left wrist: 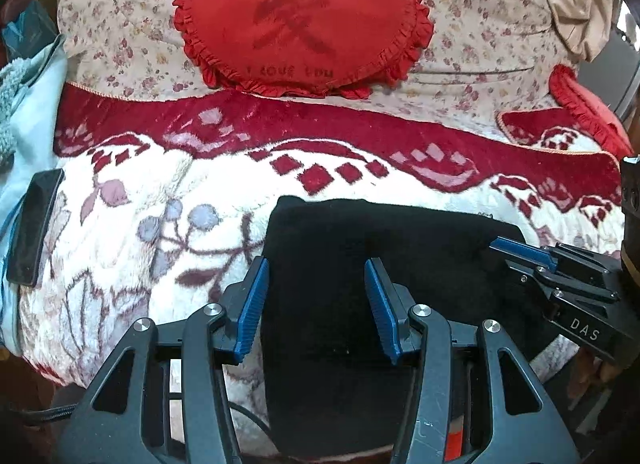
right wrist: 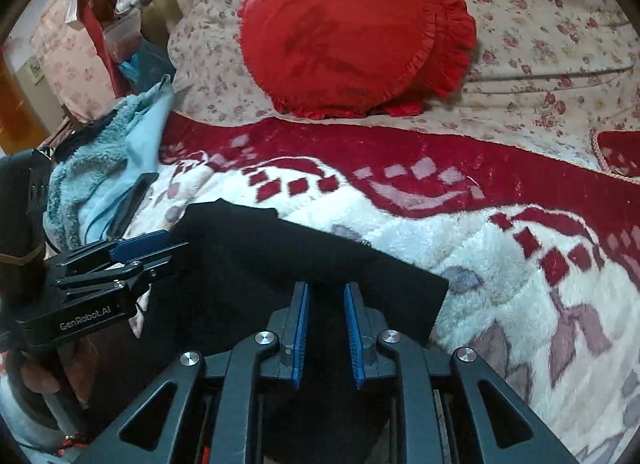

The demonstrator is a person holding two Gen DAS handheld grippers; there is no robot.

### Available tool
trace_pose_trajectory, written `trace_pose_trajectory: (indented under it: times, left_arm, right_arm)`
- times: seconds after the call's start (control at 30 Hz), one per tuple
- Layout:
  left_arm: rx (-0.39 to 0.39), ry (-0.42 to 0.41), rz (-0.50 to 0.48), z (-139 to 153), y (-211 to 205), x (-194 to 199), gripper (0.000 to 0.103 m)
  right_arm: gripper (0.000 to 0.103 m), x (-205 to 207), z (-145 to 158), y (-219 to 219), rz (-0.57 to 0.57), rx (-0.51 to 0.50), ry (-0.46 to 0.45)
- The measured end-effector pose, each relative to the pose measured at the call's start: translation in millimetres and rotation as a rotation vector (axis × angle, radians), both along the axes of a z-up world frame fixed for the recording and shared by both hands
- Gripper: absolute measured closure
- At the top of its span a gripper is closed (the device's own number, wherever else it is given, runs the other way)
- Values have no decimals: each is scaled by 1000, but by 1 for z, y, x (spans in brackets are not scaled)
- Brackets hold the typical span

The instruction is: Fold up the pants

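Spread over the bed, a red-and-white blanket (left wrist: 120, 256) carries the black pants (left wrist: 340, 284), folded into a band running lower left to right of frame beneath both grippers, left fingers (left wrist: 252, 304) wide, right fingers (right wrist: 302, 328) narrowly apart, neither gripping.

Red heart-shaped cushion (left wrist: 304, 19) reads "I LOVE YOU" near its lower edge. Right gripper (left wrist: 508, 248) body reads "DAS"; left gripper (right wrist: 160, 244) body reads "GenRobot.AI".

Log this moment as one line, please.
pants: black pants folded on blanket | left gripper: open, above pants | right gripper: open, nothing between pads
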State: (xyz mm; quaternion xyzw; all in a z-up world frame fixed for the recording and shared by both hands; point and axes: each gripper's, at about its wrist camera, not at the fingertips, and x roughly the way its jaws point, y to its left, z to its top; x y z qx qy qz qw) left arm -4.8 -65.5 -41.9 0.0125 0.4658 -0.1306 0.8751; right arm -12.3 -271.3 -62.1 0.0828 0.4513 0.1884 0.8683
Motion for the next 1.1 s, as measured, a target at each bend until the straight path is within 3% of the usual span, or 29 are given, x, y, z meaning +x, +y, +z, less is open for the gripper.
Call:
trace_pose_trajectory:
  times: [0.17, 0.3, 0.6, 0.77, 0.87, 0.97, 1.03, 1.1]
  left_arm:
    - [42, 0, 6, -7, -7, 13, 49]
    - [34, 8, 8, -6, -6, 13, 48]
    - [22, 7, 14, -1, -1, 2, 48]
    - [2, 15, 16, -2, 0, -4, 48]
    - [6, 22, 11, 2, 4, -10, 49]
    - [-5, 21, 13, 9, 14, -19, 48]
    - [-40, 25, 22, 12, 26, -23, 48]
    - [-82, 39, 38, 10, 35, -25, 48]
  right_arm:
    - [86, 16, -10, -9, -38, 52, -7]
    - [86, 14, -4, -5, -42, 27, -6]
    - [79, -42, 22, 5, 21, -46, -34]
    - [76, -67, -6, 4, 29, -70, 0]
    - [75, -71, -2, 2, 33, -71, -6]
    - [71, -71, 9, -8, 16, -28, -20]
    - [57, -72, 11, -21, -32, 14, -33]
    - [54, -70, 7, -35, -91, 60, -17]
